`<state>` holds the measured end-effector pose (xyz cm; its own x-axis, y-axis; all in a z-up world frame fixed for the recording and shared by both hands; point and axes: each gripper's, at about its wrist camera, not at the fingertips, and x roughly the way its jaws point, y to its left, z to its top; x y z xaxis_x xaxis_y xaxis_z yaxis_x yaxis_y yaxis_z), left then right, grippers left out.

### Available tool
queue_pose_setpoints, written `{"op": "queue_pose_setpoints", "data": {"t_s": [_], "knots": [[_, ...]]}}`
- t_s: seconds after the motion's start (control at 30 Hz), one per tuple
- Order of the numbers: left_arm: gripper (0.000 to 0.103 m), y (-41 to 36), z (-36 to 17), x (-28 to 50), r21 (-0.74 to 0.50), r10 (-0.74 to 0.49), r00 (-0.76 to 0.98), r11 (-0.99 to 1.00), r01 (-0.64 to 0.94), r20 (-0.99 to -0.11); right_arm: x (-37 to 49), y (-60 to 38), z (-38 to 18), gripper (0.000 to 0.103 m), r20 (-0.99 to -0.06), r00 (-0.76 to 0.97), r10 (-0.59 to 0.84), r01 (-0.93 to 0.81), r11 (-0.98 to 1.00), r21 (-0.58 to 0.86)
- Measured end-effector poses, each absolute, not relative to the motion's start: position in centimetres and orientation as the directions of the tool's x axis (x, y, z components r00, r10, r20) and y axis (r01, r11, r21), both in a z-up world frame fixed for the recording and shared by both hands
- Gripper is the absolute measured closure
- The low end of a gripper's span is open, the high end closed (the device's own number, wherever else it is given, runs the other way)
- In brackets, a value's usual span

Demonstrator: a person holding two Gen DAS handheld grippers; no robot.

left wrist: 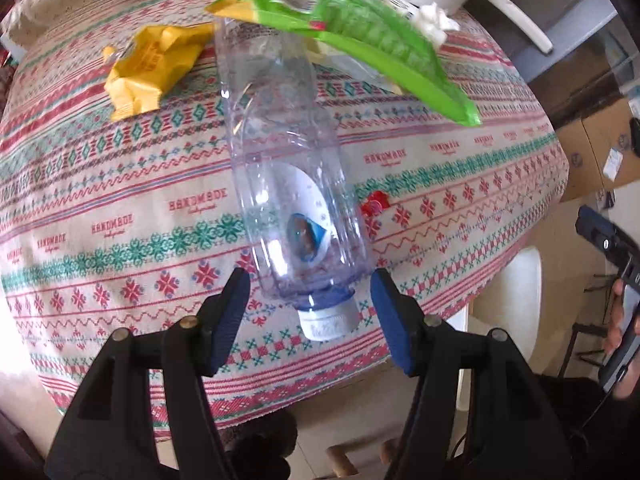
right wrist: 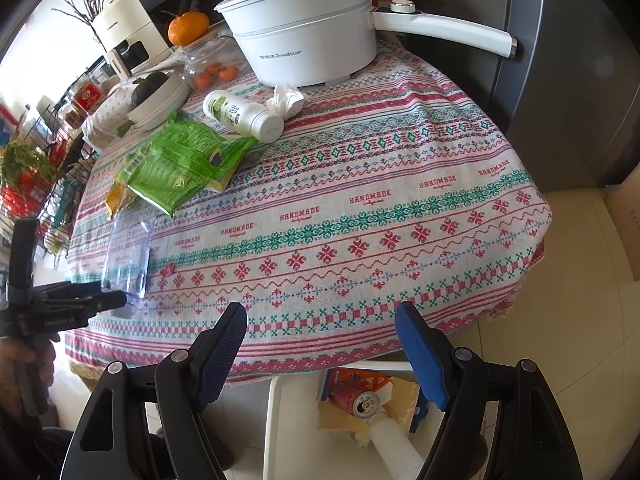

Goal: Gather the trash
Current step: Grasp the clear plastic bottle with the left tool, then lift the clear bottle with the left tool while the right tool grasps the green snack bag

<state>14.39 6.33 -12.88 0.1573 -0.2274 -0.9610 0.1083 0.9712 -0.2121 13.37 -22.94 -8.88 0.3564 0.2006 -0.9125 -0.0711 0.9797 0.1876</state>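
Note:
A clear empty plastic bottle lies on the patterned tablecloth, white cap toward me. My left gripper is open, its blue pads on either side of the bottle's neck, apart from it. The bottle also shows in the right wrist view. A green wrapper rests over the bottle's far end, a yellow wrapper lies to the left. My right gripper is open and empty above the table's near edge and a white bin holding trash.
A white bottle and crumpled tissue lie near a white electric pot. A bowl, oranges and appliances stand at the back. A small red scrap lies right of the clear bottle. Cardboard boxes sit on the floor.

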Motion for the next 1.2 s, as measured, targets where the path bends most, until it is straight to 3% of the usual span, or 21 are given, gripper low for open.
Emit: {"op": "queue_pose_setpoints", "data": {"t_s": [0.13, 0.33, 0.37, 0.4, 0.43, 0.8, 0.97, 1.2], "knots": [[0.027, 7.4, -12.1, 15.4, -0.258, -0.264, 0.208, 0.965, 0.053, -0.942, 13.5, -22.5, -9.0, 0.025, -0.913, 0.354, 0.202, -0.073, 0.979, 0.188], [0.027, 8.9, -11.9, 17.5, -0.258, -0.229, 0.337, 0.965, -0.045, -0.913, 13.8, -21.8, -9.0, 0.025, -0.913, 0.354, 0.203, -0.073, 0.979, 0.189], [0.028, 9.1, -12.1, 17.6, -0.259, -0.224, 0.342, 0.964, -0.058, -0.913, 13.9, -21.6, -9.0, 0.025, -0.913, 0.354, 0.202, -0.074, 0.979, 0.187], [0.039, 8.9, -12.3, 18.0, -0.265, -0.228, 0.341, 0.962, -0.067, -0.912, 13.9, -21.4, -9.0, 0.025, -0.913, 0.356, 0.201, -0.075, 0.98, 0.186], [0.043, 9.0, -12.4, 18.0, -0.267, -0.228, 0.338, 0.961, -0.073, -0.913, 14.0, -21.2, -9.0, 0.025, -0.912, 0.357, 0.199, -0.077, 0.98, 0.184], [0.045, 10.9, -9.9, 14.2, -0.261, -0.24, 0.388, 0.965, -0.002, -0.89, 14.8, -14.7, -8.0, 0.025, -0.887, 0.417, 0.2, -0.204, 0.971, 0.123], [0.045, 13.0, -8.5, 12.0, -0.232, -0.22, 0.43, 0.972, 0.025, -0.876, 15.7, -10.0, -8.2, 0.025, -0.869, 0.47, 0.153, -0.295, 0.956, 0.009], [0.046, 14.8, -8.7, 10.8, -0.256, -0.237, 0.43, 0.967, 0.014, -0.871, 16.8, -3.4, -11.0, 0.026, -0.812, 0.583, 0.008, -0.376, 0.889, -0.261]]}}
